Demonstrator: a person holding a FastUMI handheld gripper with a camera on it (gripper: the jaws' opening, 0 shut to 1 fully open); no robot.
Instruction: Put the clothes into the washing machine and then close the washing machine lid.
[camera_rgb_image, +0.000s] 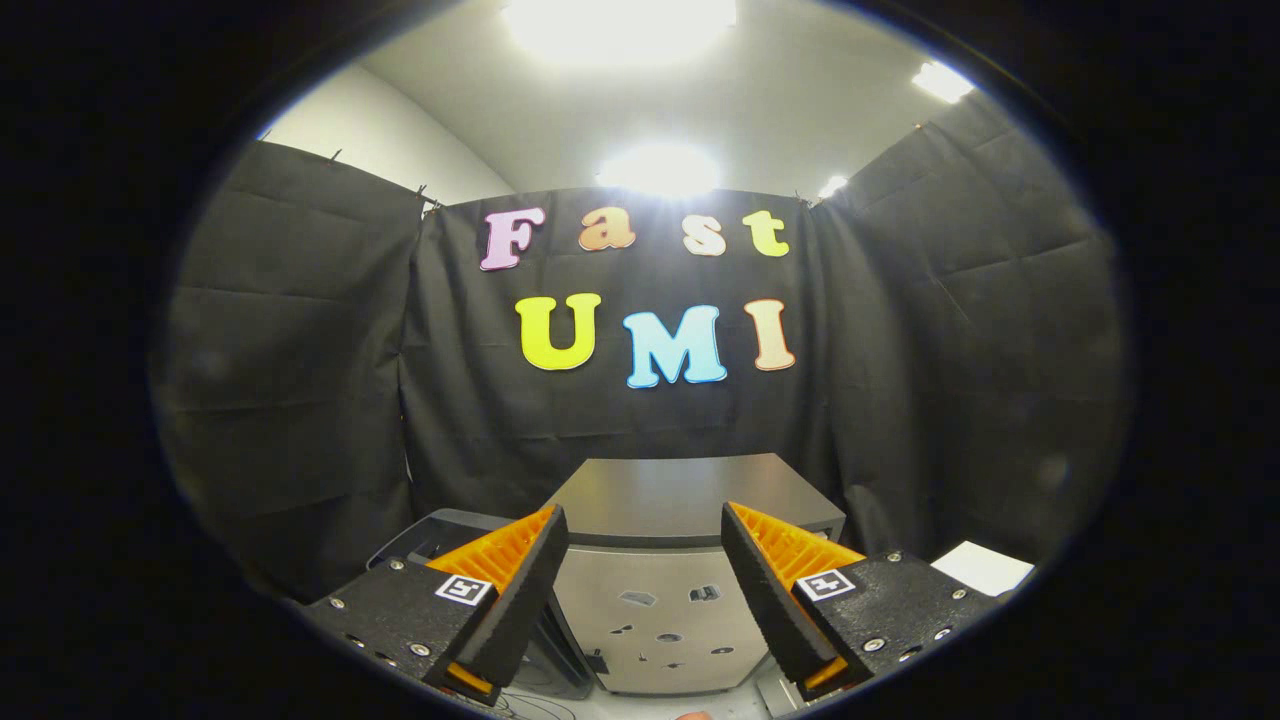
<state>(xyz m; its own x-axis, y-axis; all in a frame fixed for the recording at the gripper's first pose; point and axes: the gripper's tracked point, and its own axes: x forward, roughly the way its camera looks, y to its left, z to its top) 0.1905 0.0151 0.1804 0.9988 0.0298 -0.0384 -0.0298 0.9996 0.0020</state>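
Observation:
My gripper (645, 530) is held up in the air, open, with nothing between its fingers. Beyond the fingers stands a grey box-shaped machine (680, 500) with a flat dark top and a lighter front panel carrying several small stickers; it looks like the washing machine, and its top is down flat. No clothes are visible from here.
A dark bin or basket (440, 530) sits to the left of the machine, partly hidden by the left finger. A white sheet or board (985, 565) lies to the right, beyond the right finger. Black cloth walls close off the booth behind and at both sides.

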